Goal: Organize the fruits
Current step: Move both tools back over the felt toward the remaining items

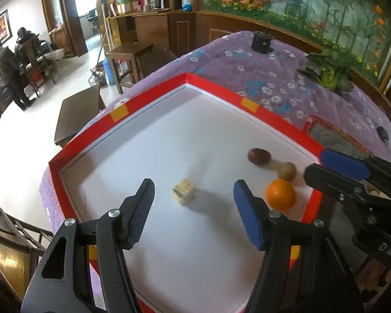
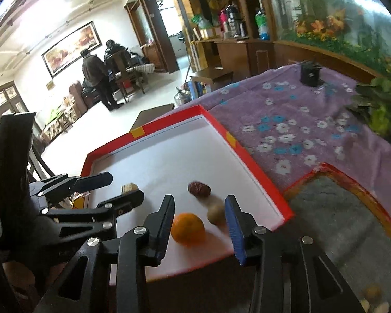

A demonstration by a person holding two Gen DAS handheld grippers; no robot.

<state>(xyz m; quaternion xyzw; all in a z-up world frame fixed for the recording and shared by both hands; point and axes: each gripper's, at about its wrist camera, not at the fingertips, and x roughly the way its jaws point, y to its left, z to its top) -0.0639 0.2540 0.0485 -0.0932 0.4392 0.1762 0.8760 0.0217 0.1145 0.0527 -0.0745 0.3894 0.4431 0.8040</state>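
Note:
A white tray with a red rim (image 1: 153, 99) (image 2: 250, 156) lies on a purple flowered cloth. In it lie an orange (image 1: 280, 193) (image 2: 188, 227), a small tan round fruit (image 1: 287, 170) (image 2: 216, 214), a dark red date (image 1: 258, 155) (image 2: 199, 188) and a pale wooden block (image 1: 184, 190) (image 2: 129, 187). My left gripper (image 1: 193, 195) (image 2: 117, 186) is open and empty, the block between its fingers. My right gripper (image 2: 199, 210) (image 1: 315, 163) is open and empty above the orange and tan fruit.
A second red-rimmed tray with a grey inside (image 1: 333, 135) (image 2: 346, 208) lies to the right. A leafy green vegetable (image 1: 328, 70) (image 2: 380, 109) and a small black object (image 1: 262, 41) (image 2: 310, 74) sit farther back on the cloth. Chairs and people stand beyond the table's left edge.

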